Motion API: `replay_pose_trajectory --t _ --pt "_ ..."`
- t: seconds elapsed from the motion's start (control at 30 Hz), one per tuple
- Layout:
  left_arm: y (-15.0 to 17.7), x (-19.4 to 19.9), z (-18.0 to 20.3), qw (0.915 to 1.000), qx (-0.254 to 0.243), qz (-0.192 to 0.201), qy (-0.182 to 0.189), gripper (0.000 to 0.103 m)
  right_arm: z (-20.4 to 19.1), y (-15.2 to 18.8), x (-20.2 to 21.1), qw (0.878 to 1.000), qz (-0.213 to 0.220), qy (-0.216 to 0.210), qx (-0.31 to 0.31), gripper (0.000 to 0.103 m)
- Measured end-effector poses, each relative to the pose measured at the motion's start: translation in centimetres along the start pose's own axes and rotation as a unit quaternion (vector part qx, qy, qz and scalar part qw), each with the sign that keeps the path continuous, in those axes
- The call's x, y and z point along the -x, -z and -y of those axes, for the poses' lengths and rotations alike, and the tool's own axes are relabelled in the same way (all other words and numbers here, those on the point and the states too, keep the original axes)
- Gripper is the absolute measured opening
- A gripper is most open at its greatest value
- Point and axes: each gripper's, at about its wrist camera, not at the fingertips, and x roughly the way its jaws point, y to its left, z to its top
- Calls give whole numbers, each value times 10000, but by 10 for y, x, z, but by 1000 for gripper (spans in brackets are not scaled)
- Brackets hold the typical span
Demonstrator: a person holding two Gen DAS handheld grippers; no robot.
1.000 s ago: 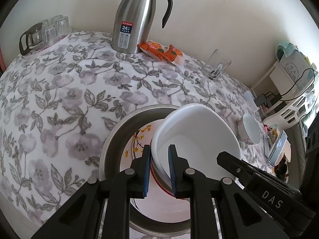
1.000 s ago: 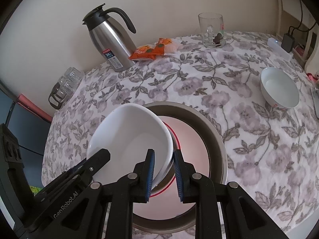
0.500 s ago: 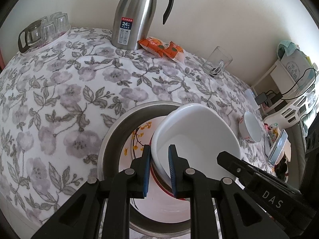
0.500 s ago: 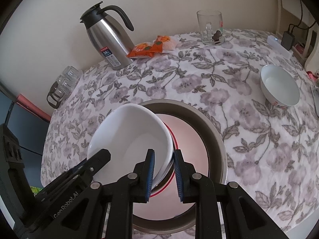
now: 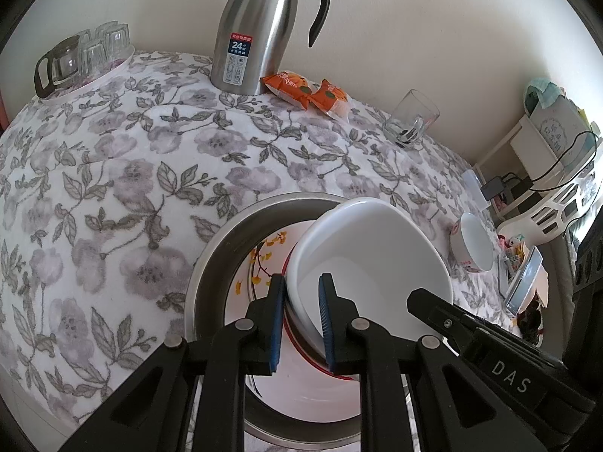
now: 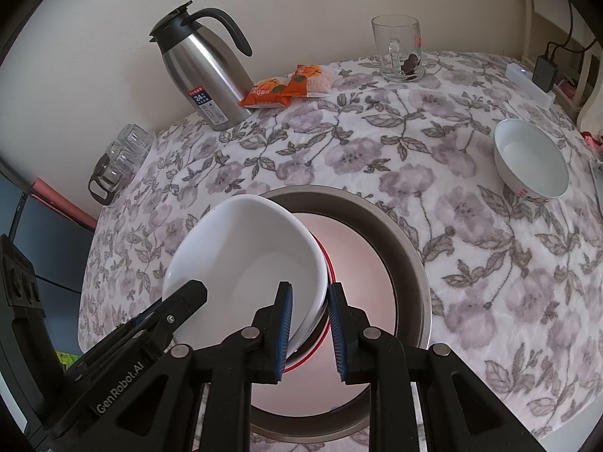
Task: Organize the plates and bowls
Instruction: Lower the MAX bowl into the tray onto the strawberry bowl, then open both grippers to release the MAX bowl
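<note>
The left gripper point(image 5: 301, 320) and the right gripper point(image 6: 309, 333) each have their jaws pinching opposite rims of a white bowl point(image 6: 248, 260), held tilted over a metal basin point(image 6: 409, 260) on the table point(image 5: 113, 173). Below it lies a plate point(image 5: 260, 263) (yellow flowers), and a second small bowl point(image 6: 531, 164) sits well apart.

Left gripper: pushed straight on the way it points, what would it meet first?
The left gripper is already clamped on the rim of the white bowls. Past them, it would probably meet the plate in the steel basin; depth is unclear.
</note>
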Motion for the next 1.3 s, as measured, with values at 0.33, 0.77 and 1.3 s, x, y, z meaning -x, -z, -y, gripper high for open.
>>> replay_pose_trajectory --t 0.33,0.77,1.3 --pt "-2 4 -4 9998 141 -25 104 17 -1 -1 2 10000 1 -2 25 23" --pt "-17 44 -17 9983 264 525 20 29 -7 -12 31 9993 324 -50 174 23" --pt "-12 34 -25 9979 363 302 -448 72 -5 -11 31 9986 366 260 288 65"
